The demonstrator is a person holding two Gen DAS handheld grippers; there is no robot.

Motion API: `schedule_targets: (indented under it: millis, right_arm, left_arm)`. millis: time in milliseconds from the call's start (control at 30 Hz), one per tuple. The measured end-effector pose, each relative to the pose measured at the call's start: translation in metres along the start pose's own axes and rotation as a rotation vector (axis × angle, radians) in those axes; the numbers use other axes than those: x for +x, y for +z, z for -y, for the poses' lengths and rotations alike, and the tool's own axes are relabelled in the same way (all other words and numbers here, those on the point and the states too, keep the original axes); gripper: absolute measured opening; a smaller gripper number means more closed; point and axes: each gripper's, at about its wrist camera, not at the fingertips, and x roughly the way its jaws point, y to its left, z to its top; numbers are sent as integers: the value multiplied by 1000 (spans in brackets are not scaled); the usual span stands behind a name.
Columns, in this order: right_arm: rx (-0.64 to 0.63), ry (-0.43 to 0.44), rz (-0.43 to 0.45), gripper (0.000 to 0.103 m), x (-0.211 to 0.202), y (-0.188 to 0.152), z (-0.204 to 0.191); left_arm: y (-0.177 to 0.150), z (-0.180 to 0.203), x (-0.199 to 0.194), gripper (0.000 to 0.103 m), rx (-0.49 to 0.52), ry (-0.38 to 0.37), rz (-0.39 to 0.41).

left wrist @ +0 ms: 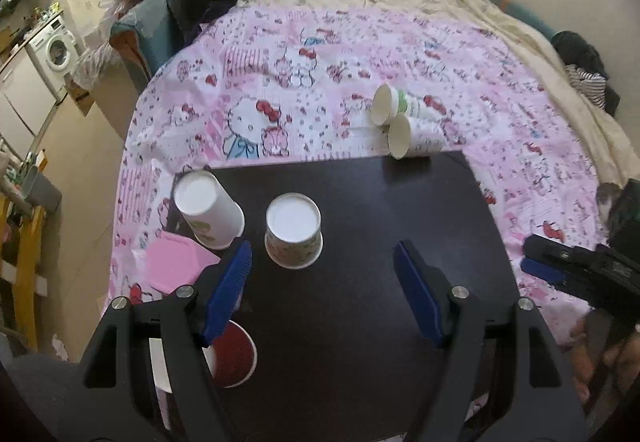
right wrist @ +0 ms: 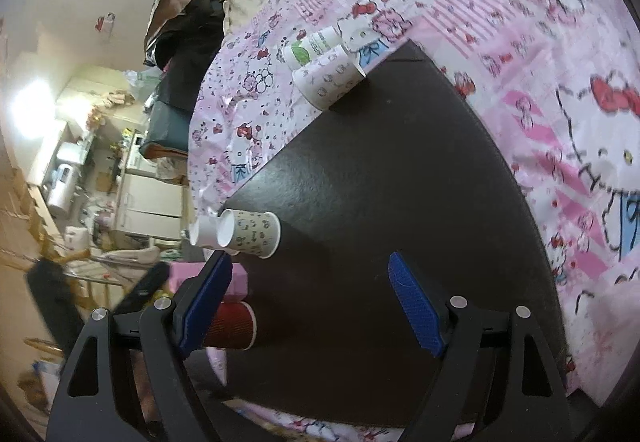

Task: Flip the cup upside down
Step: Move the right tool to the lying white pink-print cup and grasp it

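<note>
The left claw [left wrist: 322, 278] hangs above the dark matte table [left wrist: 360, 210] with its blue ribbed pads spread and nothing between them. Just ahead of its left pad stands a small paper cup with a red-and-green print [left wrist: 293, 229], already mouth-down, its white base facing up. Beside that, at the table's left edge, a white paper cup with a green mark [left wrist: 209, 209] also shows its base, though it leans outward. A dark red ribbed paper cup [left wrist: 234, 356] sits below the left finger, close to the near edge; it too appears inverted.

The right claw [right wrist: 310, 302] is likewise open and empty, aimed across the table from the other side.

The cups not yet flipped seem to be the two white printed paper cups [left wrist: 404, 122] lying on their sides, touching each other, at the table's far edge where it meets the pink cartoon-cat bedsheet [left wrist: 280, 82]. One of them is probably next. To do it well, close on the cup's wall around the middle, lightly enough not to crush the paper, lift clear of its neighbour, roll the wrist until the mouth faces down, and set it flat on the firm table, not the soft sheet.

Both lying cups show pale, empty interiors; what the inverted ones cover cannot be seen.
</note>
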Motion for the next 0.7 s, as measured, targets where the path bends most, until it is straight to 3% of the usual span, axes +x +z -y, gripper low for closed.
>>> schedule_targets:
  millis: [133,267,400,533,700]
  right_arm:
    - [-37,-9,27,83,3,10,-14]
    - [-43,-23,40,83,9,22,-22]
    - [-6,-22,26,83,22,36,-21]
    - [91,-25,13,83,33,59,-7]
    - [127,-88,18,83,49,101,4]
  left_arm:
    - [10,-12,-4,71,44,9,5]
    - [19,-30,5,71,-5,5,13]
    - [28,-41,24,71,-57,-37,-29]
    - [40,-37,44,71,-47,-16,-69]
    - [60,-35,58,71,-25,20,-88]
